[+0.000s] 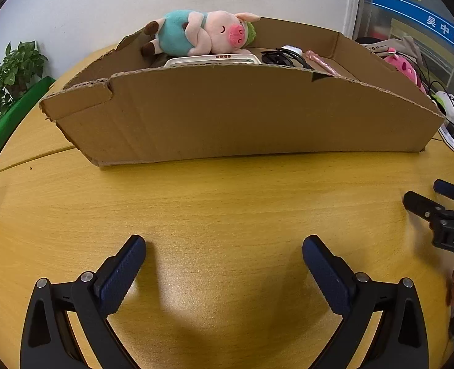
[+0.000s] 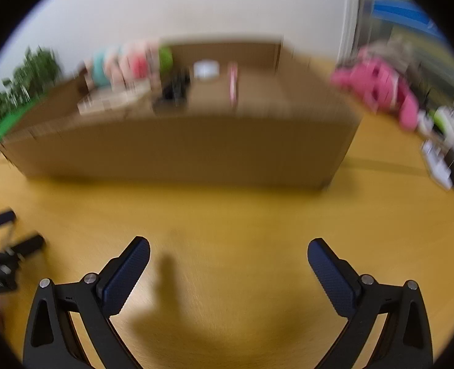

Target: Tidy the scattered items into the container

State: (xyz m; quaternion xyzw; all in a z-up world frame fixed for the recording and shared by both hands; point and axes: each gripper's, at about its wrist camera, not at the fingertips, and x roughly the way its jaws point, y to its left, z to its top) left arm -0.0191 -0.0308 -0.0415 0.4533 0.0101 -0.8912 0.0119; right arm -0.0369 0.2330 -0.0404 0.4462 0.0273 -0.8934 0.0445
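I see my left hand-held gripper [image 1: 223, 246] hanging over the yellow wooden surface [image 1: 227, 203], and its two blue pads are spread wide apart with nothing between them. My right hand-held gripper [image 2: 228, 249] looks the same in its own view: wide open, nothing in it, only bare wood under it. That view is very blurry, so small things are hard to make out there. In the left view the right hand-held gripper also peeks in at the right edge, low over the wood. On the far side of the surface sits the cardboard box [image 1: 242, 117], long and low, with a torn top edge. Inside it, at the far left end, lies a pig plush [image 1: 202, 32] in a teal outfit, on its side. It rests on a flat white thing [image 1: 211, 60] with small red marks. Just right of that is a bunch of black cords [image 1: 280, 57] with a small white round thing [image 1: 292, 49] at its far side, and then a thin pink stick [image 1: 320, 61] that leans toward the near wall. Outside the box, on the far right of the surface, lies a pink plush [image 1: 403, 67], and near it a white round thing [image 1: 451, 109] with thin black wires across it. Both are well apart from my two grippers. At the far left, off the surface, there is a green leafy plant [image 1: 8, 77] by the white wall.
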